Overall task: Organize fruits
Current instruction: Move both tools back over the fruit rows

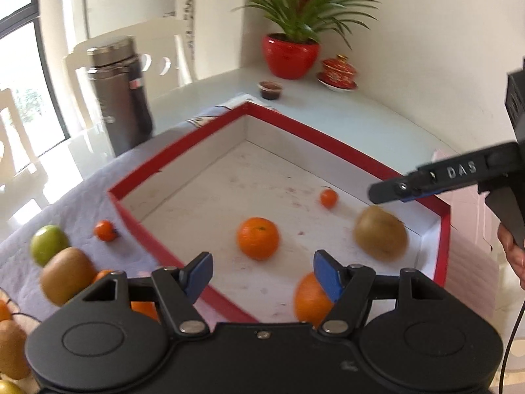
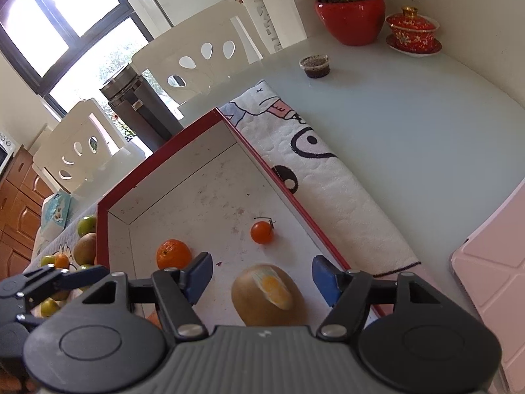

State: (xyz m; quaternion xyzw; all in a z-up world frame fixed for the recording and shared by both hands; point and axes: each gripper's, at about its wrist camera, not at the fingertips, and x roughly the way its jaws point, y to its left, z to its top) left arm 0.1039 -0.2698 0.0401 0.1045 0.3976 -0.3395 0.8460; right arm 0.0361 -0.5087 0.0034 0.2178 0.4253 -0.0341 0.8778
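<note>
Brown kiwi (image 2: 267, 295) lies between parted right claw (image 2: 262, 275) pads, ungripped.

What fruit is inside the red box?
Inside the red box lie a kiwi, a mandarin and a small tomato. The left view shows another orange fruit, partly covered by that gripper's fingers. The nearest corner is hidden.
</note>
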